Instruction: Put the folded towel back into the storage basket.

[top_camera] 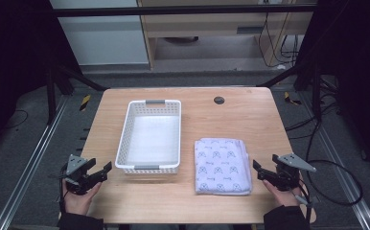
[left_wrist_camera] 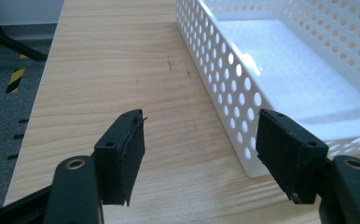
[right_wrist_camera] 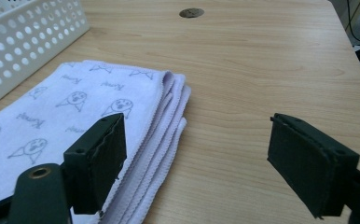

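1. The folded towel [top_camera: 221,165] is laid flat on the table [top_camera: 250,120], just beside the right gripper [top_camera: 260,168] and right of the white basket [top_camera: 150,136].
2. The right gripper's jaws are spread wide; nothing is held or touched.
3. The left gripper [top_camera: 101,171] is kept near the basket's front corner, jaws wide and empty.

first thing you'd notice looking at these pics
A white perforated basket stands empty near the middle of the wooden table. Just right of it lies a folded lilac towel printed with little cartoon faces. At the near corners, the left gripper and right gripper are open, holding nothing.
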Demonstrator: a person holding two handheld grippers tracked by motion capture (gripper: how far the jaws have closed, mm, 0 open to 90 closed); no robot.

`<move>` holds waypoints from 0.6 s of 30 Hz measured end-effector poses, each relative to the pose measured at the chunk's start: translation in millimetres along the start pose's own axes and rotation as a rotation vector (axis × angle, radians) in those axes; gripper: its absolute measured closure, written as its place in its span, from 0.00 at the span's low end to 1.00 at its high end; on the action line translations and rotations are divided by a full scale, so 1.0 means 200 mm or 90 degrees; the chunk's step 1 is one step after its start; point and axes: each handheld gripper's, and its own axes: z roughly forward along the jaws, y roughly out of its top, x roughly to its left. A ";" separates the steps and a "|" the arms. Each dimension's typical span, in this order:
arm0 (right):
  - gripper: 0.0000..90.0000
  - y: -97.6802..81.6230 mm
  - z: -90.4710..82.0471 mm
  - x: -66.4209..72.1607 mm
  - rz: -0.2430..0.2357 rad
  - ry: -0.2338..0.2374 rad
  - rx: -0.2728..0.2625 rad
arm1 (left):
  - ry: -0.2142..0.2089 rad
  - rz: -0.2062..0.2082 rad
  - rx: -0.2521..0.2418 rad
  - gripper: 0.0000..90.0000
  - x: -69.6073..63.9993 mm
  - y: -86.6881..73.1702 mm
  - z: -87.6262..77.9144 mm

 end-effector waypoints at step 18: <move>0.29 0.02 -0.06 0.05 -0.029 0.006 -0.029 | -0.035 0.013 -0.038 0.35 -0.14 0.04 -0.06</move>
